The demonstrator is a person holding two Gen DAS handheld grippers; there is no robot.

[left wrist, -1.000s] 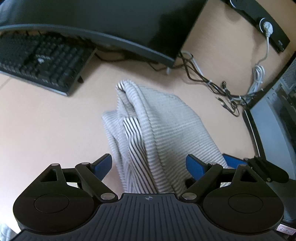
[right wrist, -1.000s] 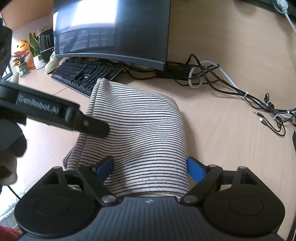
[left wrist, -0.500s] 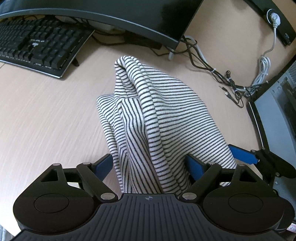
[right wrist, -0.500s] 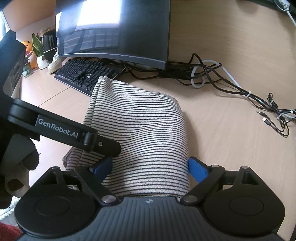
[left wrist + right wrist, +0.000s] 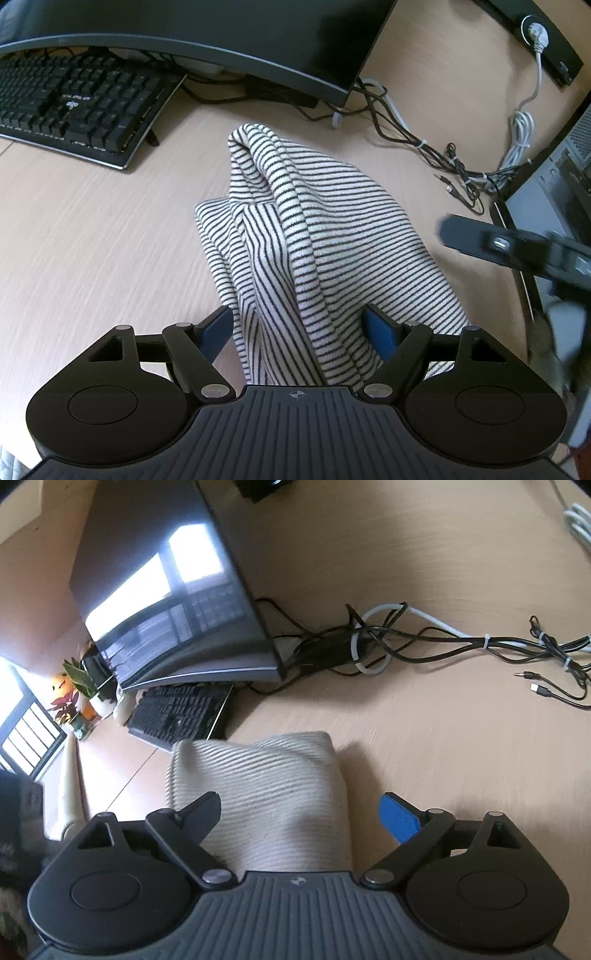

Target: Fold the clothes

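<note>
Two grippers flank one striped garment (image 5: 325, 236) on the wooden desk (image 5: 92, 229).

Left gripper (image 5: 299, 328), jaws closing, straddles the folded cloth at lower centre; right gripper (image 5: 303, 812) stands wide, its blue pad (image 5: 400, 821) clear of the cloth's right edge.

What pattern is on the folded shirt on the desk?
Thin dark stripes on cream. The shirt shows sharpest in the left wrist view.

Pale wood desk (image 5: 92, 229), curved dark monitor (image 5: 177, 602), black keyboard (image 5: 74, 107), tangled cables (image 5: 461, 642), bright window (image 5: 22, 723)
</note>
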